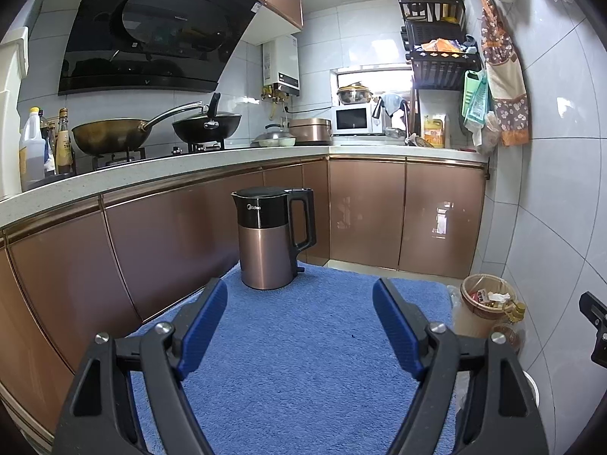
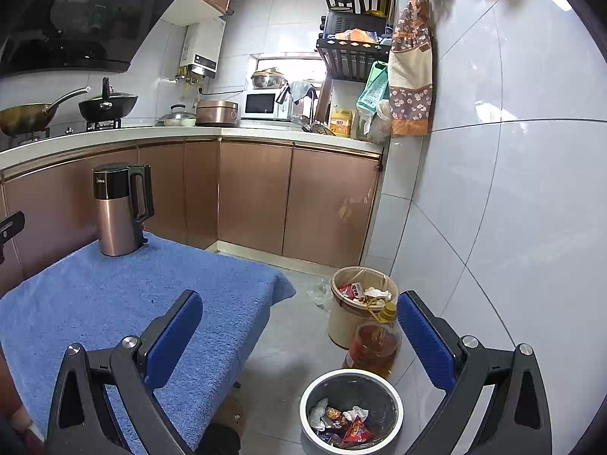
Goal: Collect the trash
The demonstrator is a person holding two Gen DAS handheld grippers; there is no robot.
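Observation:
My left gripper [image 1: 299,295] is open and empty above the blue towel-covered table [image 1: 303,360]. My right gripper [image 2: 299,311] is open and empty, held over the table's right edge and the floor. Below it stands a white-rimmed grey bin [image 2: 351,411] holding crumpled paper and red wrappers. A beige bin [image 2: 360,303] with a bag liner, also holding wrappers and paper, stands further back by the wall; it also shows in the left wrist view [image 1: 483,303]. No loose trash shows on the towel.
A copper and black electric kettle [image 1: 271,237] stands at the table's far edge, also in the right wrist view [image 2: 121,208]. An oil bottle [image 2: 375,345] stands between the two bins. Brown cabinets [image 2: 296,197] and a tiled wall [image 2: 493,189] enclose the floor.

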